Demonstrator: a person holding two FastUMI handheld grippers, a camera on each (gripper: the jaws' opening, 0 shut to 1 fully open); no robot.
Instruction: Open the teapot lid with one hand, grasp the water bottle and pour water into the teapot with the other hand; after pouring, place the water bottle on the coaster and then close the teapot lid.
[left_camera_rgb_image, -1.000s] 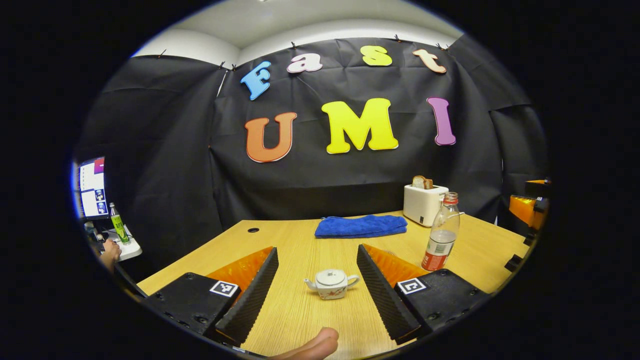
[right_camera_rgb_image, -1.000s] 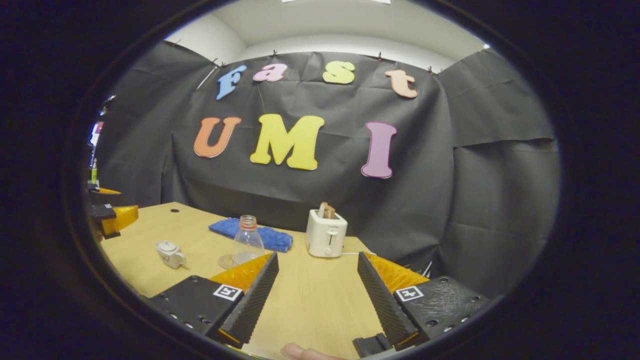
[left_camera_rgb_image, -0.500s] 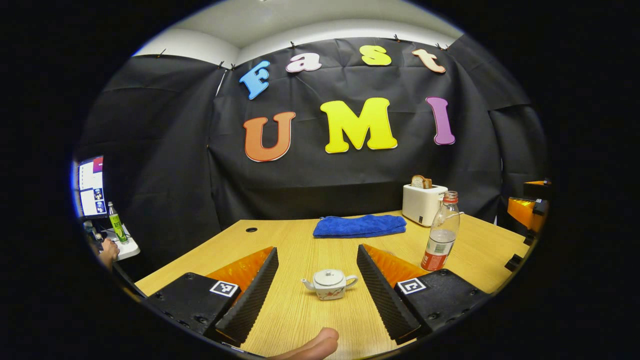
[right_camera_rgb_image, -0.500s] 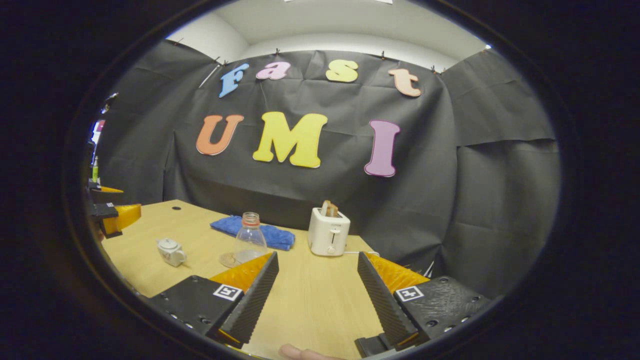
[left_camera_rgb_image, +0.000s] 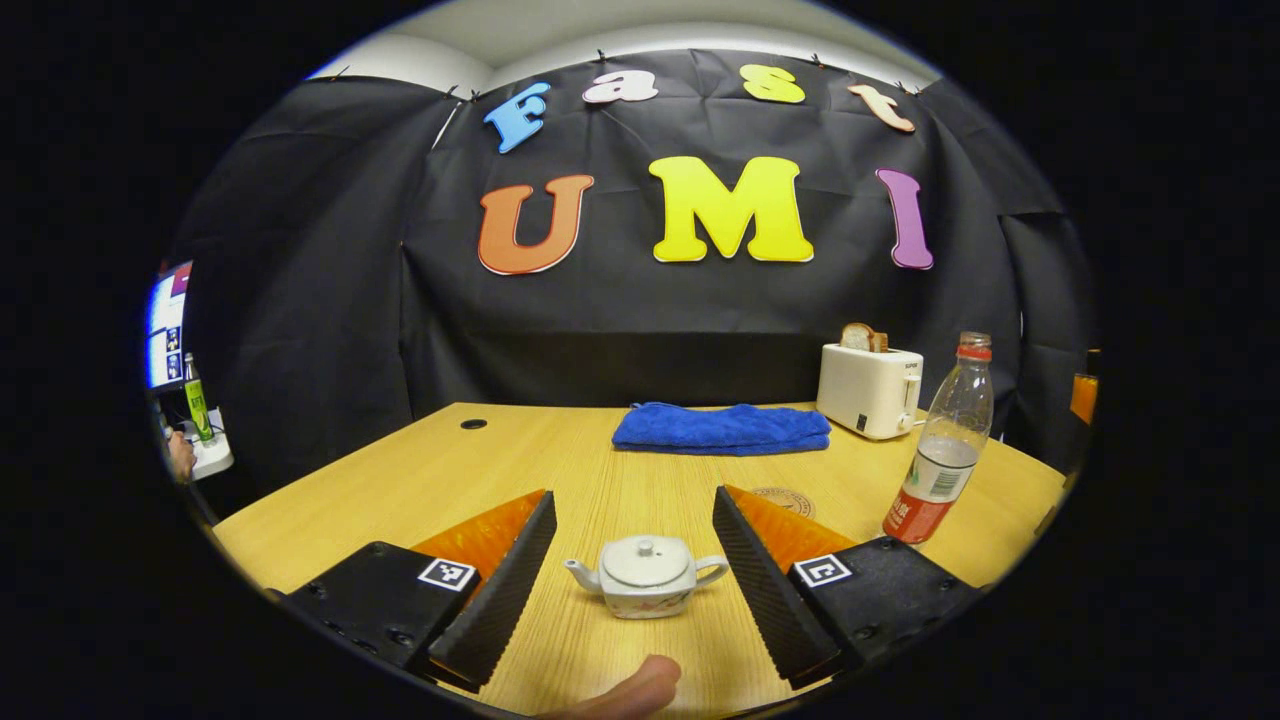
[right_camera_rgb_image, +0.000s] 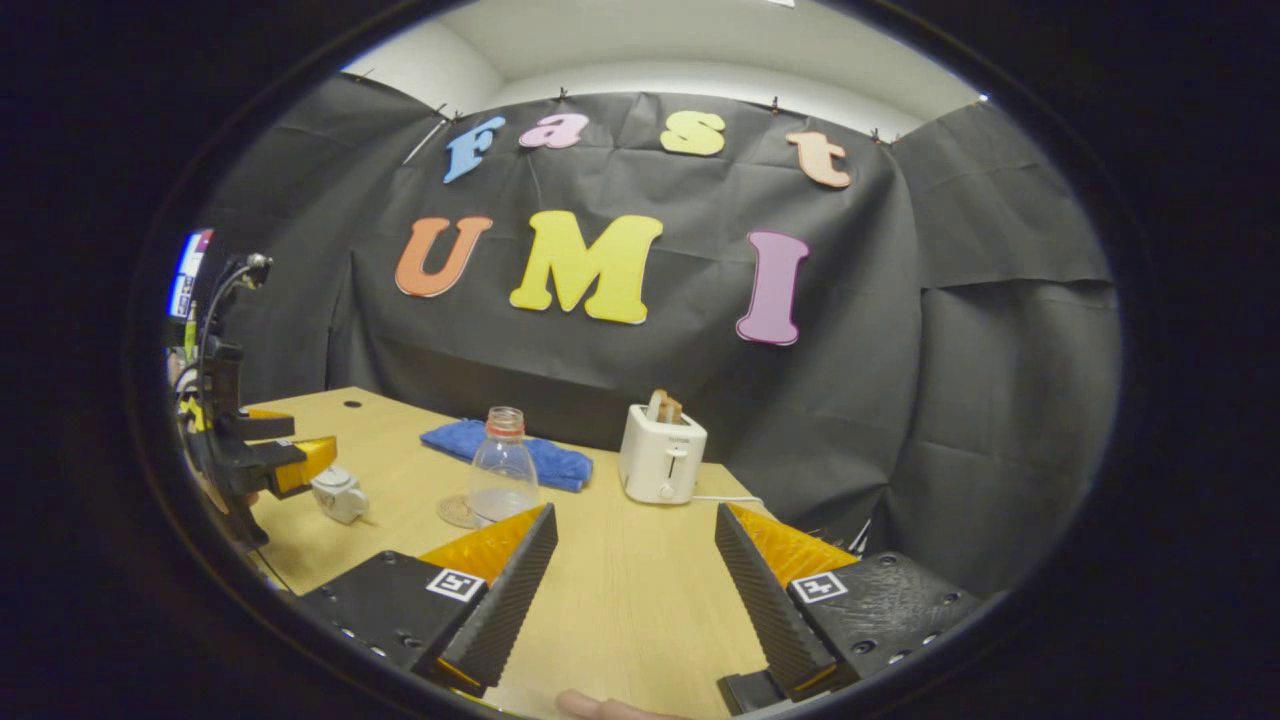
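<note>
A small white teapot (left_camera_rgb_image: 645, 575) stands on the wooden table (left_camera_rgb_image: 420, 470) with its lid on. It sits low between the fingers of my left gripper (left_camera_rgb_image: 632, 500), which is open and apart from it. A clear water bottle (left_camera_rgb_image: 940, 460) with a red label stands to the right, beside a round coaster (left_camera_rgb_image: 783, 500). My right gripper (right_camera_rgb_image: 636, 512) is open above bare table with nothing between its fingers. In the right gripper view the bottle (right_camera_rgb_image: 503, 470) and coaster (right_camera_rgb_image: 455, 512) lie ahead to the left. Farther left, the left gripper (right_camera_rgb_image: 290, 450) hangs by the teapot (right_camera_rgb_image: 340, 495).
A folded blue towel (left_camera_rgb_image: 720, 428) lies at the back of the table. A white toaster (left_camera_rgb_image: 868, 390) with bread in it stands at the back right. A person's thumb (left_camera_rgb_image: 620, 695) shows at the bottom edge. A side desk with a screen (left_camera_rgb_image: 165, 320) is far left.
My left gripper has moved forward and tilted down toward the teapot, which now looks larger between its fingers. In the right gripper view the left gripper has come in beside the teapot.
</note>
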